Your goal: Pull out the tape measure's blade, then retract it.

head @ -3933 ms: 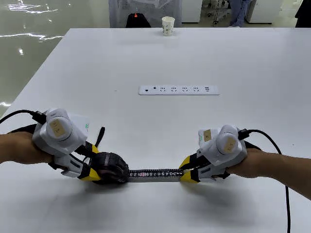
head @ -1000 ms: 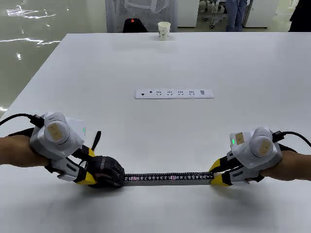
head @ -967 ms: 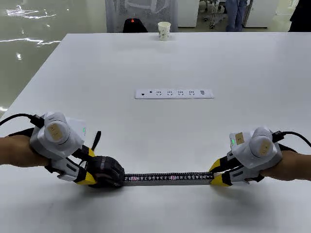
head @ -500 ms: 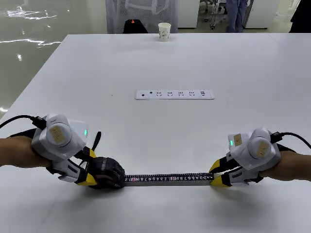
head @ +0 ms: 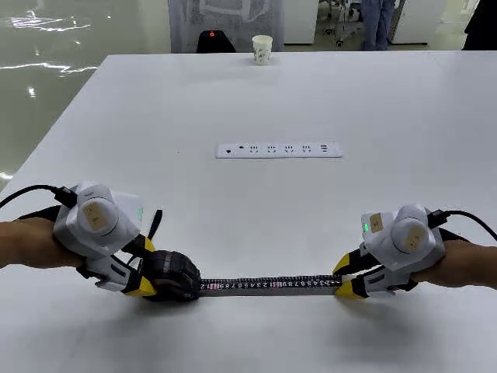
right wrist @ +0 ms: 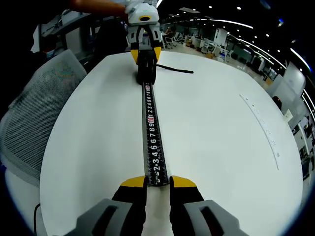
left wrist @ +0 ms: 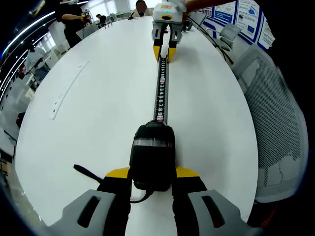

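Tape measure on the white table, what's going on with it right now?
A person works with a gripper in each hand. The left gripper is shut on the black tape measure case, and the right gripper pinches the end of the blade. The blade lies stretched out flat along the table between them, so it is pulled out and not yet retracted. A power strip and a paper cup sit farther back.
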Tool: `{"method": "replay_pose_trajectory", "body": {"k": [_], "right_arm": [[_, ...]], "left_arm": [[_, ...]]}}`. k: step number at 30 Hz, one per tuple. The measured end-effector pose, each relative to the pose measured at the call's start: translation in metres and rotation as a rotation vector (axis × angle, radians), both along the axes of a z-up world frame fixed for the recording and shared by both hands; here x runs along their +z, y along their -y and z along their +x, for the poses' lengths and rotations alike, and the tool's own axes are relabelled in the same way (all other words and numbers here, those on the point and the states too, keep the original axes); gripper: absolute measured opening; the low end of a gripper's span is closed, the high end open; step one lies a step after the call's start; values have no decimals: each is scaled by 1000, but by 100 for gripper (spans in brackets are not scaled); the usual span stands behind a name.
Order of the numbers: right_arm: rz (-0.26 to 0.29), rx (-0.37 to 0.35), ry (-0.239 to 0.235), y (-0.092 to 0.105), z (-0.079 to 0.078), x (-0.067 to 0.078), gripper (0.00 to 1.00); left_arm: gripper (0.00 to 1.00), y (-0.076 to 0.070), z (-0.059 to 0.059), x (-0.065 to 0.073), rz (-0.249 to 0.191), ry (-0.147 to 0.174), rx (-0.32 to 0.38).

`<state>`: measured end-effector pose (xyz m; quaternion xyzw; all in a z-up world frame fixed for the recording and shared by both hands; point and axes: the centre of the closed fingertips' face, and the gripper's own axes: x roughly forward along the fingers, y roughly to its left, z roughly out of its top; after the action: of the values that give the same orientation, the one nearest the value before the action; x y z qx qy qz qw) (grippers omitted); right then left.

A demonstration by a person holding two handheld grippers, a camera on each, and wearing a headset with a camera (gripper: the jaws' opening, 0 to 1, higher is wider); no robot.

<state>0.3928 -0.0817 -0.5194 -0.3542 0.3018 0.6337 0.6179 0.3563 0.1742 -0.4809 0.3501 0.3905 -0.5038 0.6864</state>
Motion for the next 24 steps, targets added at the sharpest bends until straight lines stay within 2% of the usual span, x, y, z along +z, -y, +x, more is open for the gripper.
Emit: {"method": "replay_pose_trajectory", "body": {"k": [4, 13, 24], "right_arm": [[0, -3, -2, 0, -1, 1, 18], [9, -35, -6, 8, -2, 3, 24], [49, -104, -14, 15, -4, 14, 31]], "left_arm": [[29, -3, -1, -2, 16, -1, 4], [36, -4, -3, -1, 5, -1, 39], [43, -15, -5, 5, -38, 5, 131]]}}
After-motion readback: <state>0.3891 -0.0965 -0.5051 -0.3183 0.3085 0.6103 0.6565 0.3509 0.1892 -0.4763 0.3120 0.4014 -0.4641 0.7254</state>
